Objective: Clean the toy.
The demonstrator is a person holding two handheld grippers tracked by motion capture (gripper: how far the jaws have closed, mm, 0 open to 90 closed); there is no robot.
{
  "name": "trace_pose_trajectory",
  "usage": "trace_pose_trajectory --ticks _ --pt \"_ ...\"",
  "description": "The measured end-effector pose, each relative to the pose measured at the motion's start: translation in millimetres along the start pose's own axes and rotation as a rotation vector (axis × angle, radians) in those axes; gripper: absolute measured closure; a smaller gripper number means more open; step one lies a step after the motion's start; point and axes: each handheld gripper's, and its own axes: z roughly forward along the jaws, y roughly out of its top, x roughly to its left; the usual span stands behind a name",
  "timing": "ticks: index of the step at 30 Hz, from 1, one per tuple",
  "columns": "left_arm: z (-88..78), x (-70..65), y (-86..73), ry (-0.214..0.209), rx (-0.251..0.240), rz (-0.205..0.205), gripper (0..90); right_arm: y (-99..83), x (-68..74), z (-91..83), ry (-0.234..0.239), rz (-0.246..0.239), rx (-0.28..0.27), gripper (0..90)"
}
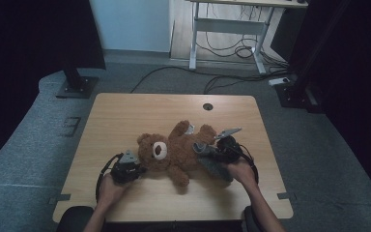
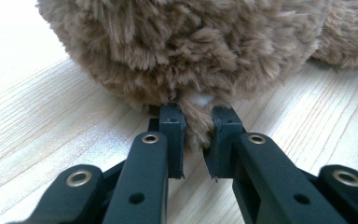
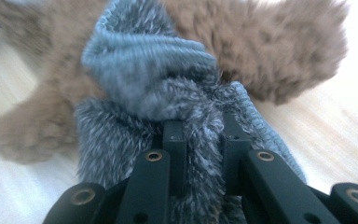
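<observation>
Both hands come in at the near edge. Left tongs (image 2: 198,135) are pinched on a tuft of the teddy bear's (image 1: 174,150) fur by its head, right tongs (image 3: 204,140) are clamped on a fuzzy grey sock (image 3: 149,93) against its leg. Bear's lying flat mid tabletop (image 1: 125,111).

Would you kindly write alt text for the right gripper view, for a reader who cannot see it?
The right gripper has its two black jaws clamped on a fuzzy grey knitted garment, bunched and folded just ahead of them. Behind it a brown teddy bear lies on the light wooden table.
</observation>
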Motion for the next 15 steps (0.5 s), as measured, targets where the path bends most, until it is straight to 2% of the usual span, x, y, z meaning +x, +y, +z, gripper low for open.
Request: trace_pose_trajectory --ticks 1,5,11,15 --pt "0.5 -0.5 0.0 0.001 0.004 0.005 78.0 -3.7 0.2 6.8 0.002 0.006 0.015 76.8" --pt "0.9 -0.8 0.0 -0.001 0.007 0.004 78.1 -8.3 -1.0 9.1 0.015 0.017 0.013 76.9" --pt "1.6 -1.4 -0.2 0.001 0.013 0.011 78.1 -16.8 -7.0 14.8 0.037 0.047 0.041 77.0" --pt "1.7 -1.3 -0.3 0.000 0.014 0.010 78.1 -19.2 -9.2 17.3 0.017 0.052 0.060 77.1"
